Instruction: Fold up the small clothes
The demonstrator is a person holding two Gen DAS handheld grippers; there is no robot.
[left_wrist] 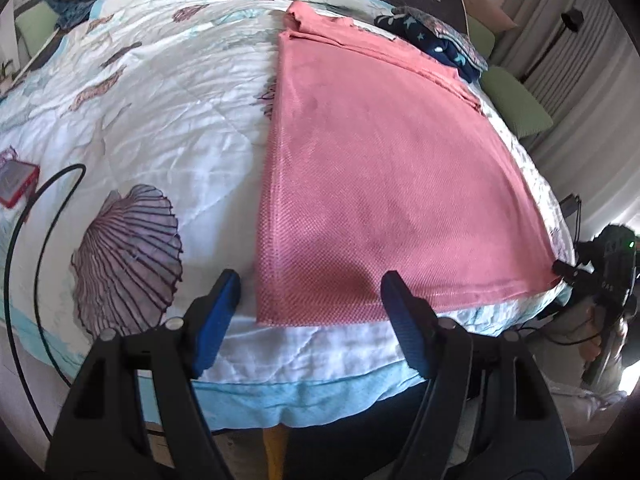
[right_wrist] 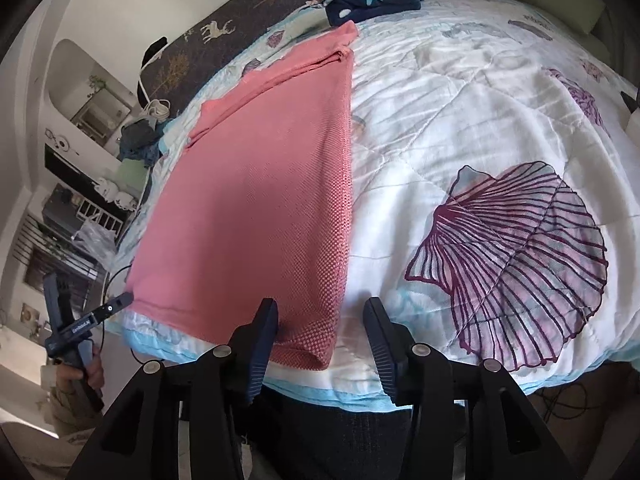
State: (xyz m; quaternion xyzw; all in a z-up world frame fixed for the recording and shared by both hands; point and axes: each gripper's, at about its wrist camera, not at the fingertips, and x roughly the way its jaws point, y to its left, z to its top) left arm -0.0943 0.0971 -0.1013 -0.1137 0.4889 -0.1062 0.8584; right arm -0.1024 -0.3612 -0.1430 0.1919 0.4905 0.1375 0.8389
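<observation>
A pink knit garment (left_wrist: pixel 380 176) lies flat on the bed, folded lengthwise, its hem near the bed's front edge. It also shows in the right wrist view (right_wrist: pixel 256 200). My left gripper (left_wrist: pixel 310 284) is open, its jaws straddling the garment's near left corner just above it. My right gripper (right_wrist: pixel 322 312) is open over the garment's near right corner. In the left wrist view the right gripper's tip (left_wrist: pixel 564 270) sits at the hem's far right corner. In the right wrist view the left gripper (right_wrist: pixel 116 304) sits at the hem's left corner.
A white quilt (right_wrist: pixel 460 120) with purple shell prints covers the bed. Folded dark and patterned clothes (left_wrist: pixel 436 36) lie at the back by the headboard. A red-cased device (left_wrist: pixel 16 184) and a black cable (left_wrist: pixel 36 208) lie at the left. Green pillows (left_wrist: pixel 516 96) sit at the right.
</observation>
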